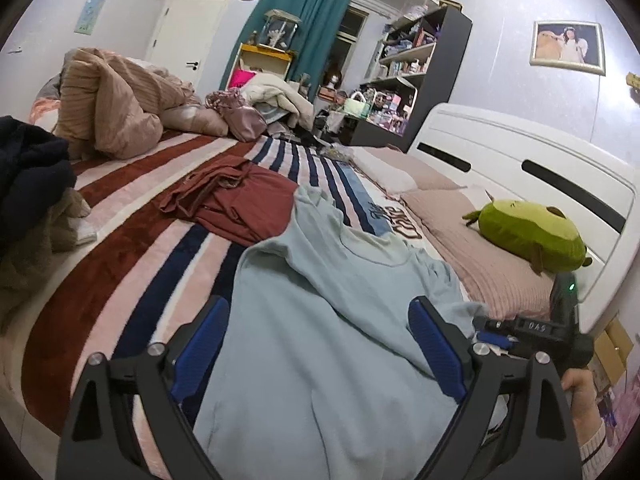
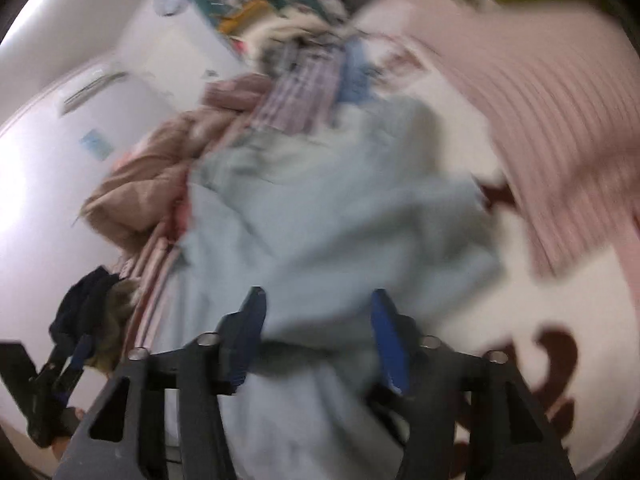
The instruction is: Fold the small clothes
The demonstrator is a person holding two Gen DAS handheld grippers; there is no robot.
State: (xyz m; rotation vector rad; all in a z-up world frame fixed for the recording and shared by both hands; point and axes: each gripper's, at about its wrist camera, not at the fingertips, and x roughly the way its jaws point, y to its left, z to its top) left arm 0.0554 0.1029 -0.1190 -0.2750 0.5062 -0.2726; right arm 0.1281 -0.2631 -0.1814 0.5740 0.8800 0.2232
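A light blue T-shirt lies spread on the striped bed cover, collar toward the far end. My left gripper is open, its blue pads wide apart over the shirt's body. My right gripper shows at the shirt's right sleeve edge in the left wrist view. In the blurred right wrist view the right gripper is open over the same shirt, with cloth lying between its jaws. A dark red garment lies crumpled beyond the shirt.
A green plush toy sits on pink pillows by the white headboard. A tan duvet is heaped at the far left. Dark clothes pile at the left edge. The left gripper shows low left in the right wrist view.
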